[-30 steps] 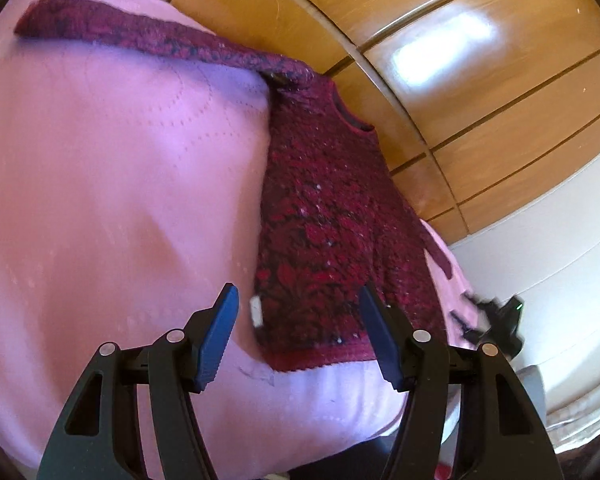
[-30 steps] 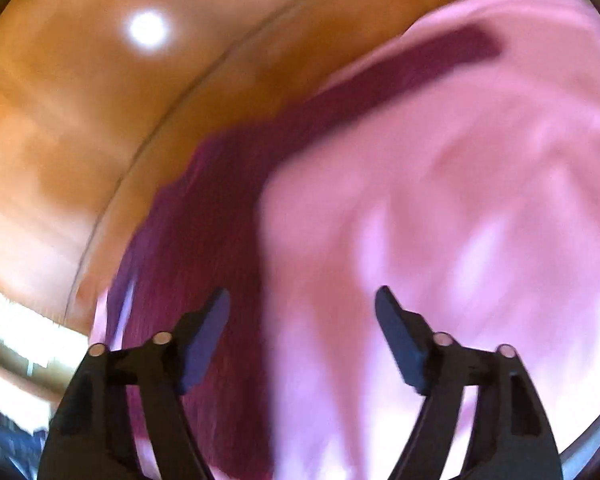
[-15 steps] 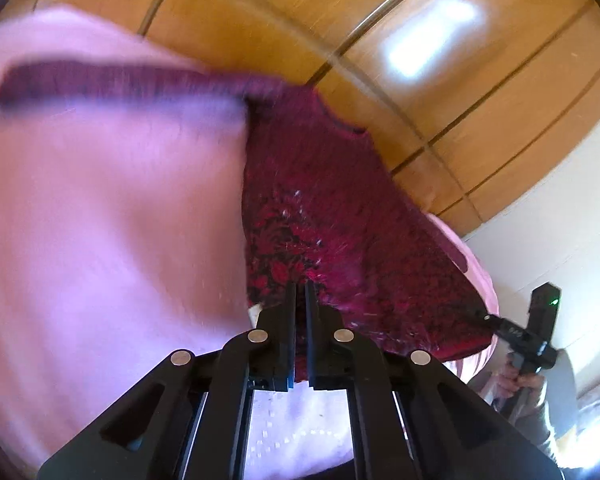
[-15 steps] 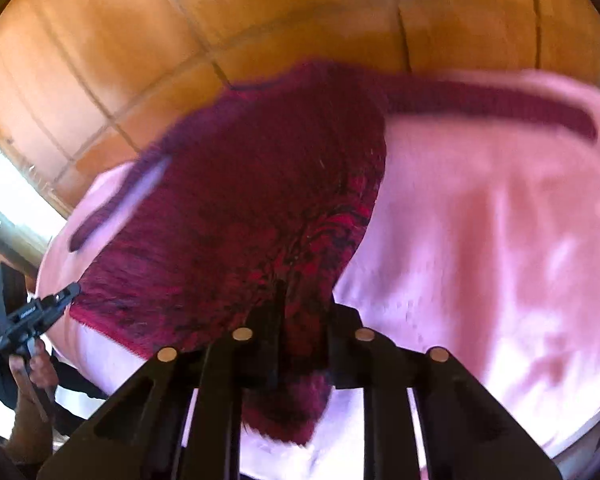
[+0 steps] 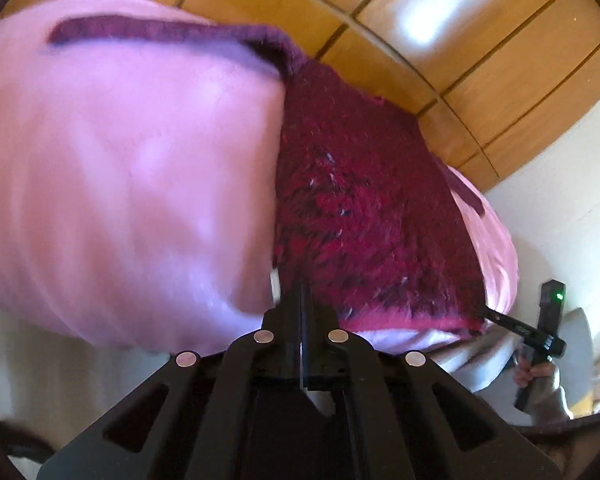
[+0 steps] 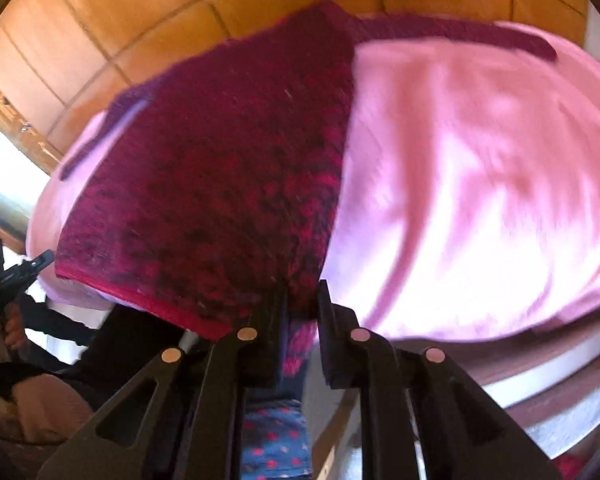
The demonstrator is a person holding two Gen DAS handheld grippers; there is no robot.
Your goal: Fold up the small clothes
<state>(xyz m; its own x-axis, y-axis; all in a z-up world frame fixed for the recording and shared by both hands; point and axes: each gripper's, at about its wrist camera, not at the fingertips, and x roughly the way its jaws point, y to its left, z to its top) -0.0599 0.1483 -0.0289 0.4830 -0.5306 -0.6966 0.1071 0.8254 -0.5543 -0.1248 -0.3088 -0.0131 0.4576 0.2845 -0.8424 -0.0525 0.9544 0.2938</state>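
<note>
A dark red patterned sweater (image 5: 360, 200) lies front up on a pink bedspread (image 5: 120, 180), one sleeve (image 5: 140, 30) stretched out to the far left. My left gripper (image 5: 302, 292) is shut on the hem's left corner, beside a small white label. In the right wrist view the sweater (image 6: 220, 180) fills the middle, and my right gripper (image 6: 302, 300) is shut on the hem's right corner, red cloth bunched between its fingers. Each view also shows the other tool at the opposite hem corner: the right gripper (image 5: 490, 314) and the left gripper (image 6: 44, 260).
Glossy wooden panels (image 5: 480, 60) rise behind the bed, and a white wall (image 5: 560, 200) stands to the right. The bedspread's near edge (image 6: 440, 332) drops away just in front of the grippers. Blue cloth with red dots (image 6: 276, 440) shows below my right gripper. A hand (image 5: 536, 372) grips the right tool.
Both grippers went from open above the bed to shut on the sweater's hem corners. The hem has been drawn toward the bed's near edge.
</note>
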